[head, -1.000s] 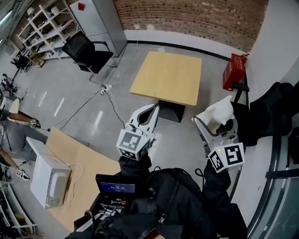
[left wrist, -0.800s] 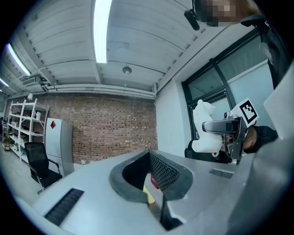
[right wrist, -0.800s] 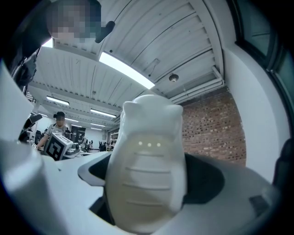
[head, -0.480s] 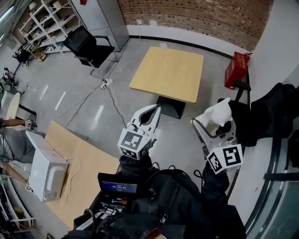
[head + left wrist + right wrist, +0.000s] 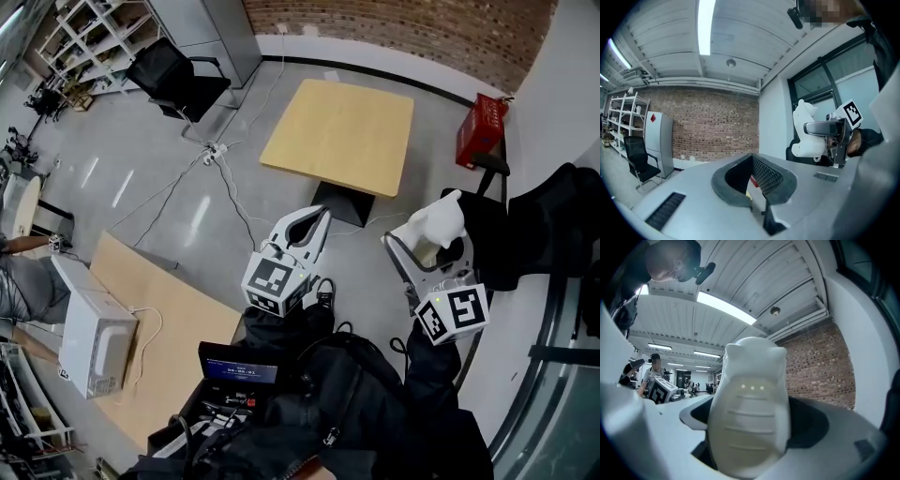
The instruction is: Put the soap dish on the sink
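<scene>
A white soap dish (image 5: 437, 223) with ridged grooves is clamped upright in my right gripper (image 5: 427, 242), held at chest height over the grey floor. It fills the right gripper view as the soap dish (image 5: 750, 413), with the right gripper (image 5: 751, 432) shut round its lower half. My left gripper (image 5: 315, 225) is held beside it to the left, jaws together and empty. In the left gripper view, the left gripper (image 5: 761, 190) holds nothing, and the soap dish (image 5: 806, 136) shows off to the right. No sink is in view.
A square wooden table (image 5: 339, 139) stands ahead on the floor. A red box (image 5: 481, 131) and a black chair (image 5: 548, 225) are at the right, another black chair (image 5: 178, 80) at the far left. A white microwave (image 5: 94, 342) sits on a wooden board at lower left. Cables cross the floor.
Both grippers stay nearly where they were; the left one has shifted slightly right. The soap dish remains in the right gripper.
</scene>
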### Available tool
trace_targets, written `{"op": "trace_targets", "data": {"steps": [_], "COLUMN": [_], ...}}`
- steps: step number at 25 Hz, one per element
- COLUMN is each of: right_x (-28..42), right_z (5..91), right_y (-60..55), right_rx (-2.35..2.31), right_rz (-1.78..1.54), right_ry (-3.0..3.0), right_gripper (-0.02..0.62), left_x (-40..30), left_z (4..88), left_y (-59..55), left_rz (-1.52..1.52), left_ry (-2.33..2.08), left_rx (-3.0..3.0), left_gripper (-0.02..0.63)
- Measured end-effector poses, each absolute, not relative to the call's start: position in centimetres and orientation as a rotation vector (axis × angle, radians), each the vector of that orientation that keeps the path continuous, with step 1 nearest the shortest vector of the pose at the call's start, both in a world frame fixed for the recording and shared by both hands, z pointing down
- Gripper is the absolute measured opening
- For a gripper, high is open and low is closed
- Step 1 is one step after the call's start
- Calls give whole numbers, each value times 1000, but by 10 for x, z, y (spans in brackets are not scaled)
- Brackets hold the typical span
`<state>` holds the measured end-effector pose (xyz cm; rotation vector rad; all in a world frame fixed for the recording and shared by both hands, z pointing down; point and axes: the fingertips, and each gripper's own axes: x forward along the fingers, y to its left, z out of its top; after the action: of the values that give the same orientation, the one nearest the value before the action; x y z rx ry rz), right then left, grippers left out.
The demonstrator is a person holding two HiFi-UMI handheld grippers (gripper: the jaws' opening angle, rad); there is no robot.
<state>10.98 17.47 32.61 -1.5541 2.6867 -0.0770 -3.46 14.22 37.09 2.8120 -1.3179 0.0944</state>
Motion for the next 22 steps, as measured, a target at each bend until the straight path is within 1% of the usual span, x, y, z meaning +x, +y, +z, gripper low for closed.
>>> {"op": "trace_targets", "data": {"steps": [12,22], "right_x": [102,91], "right_z": [311,311], "right_y": [119,41], "right_rx": [-1574,-1592], "right_rz": [-34,-56], "right_ry": [2664,2665], "right_gripper": [489,489], "left_x": [-35,-37], "left_z": [356,361], "left_y": [76,-2], "left_rz": [37,52], "left_ry": [-1273,-1218], "left_rx": [2864,2863], "left_gripper": [3,3]}}
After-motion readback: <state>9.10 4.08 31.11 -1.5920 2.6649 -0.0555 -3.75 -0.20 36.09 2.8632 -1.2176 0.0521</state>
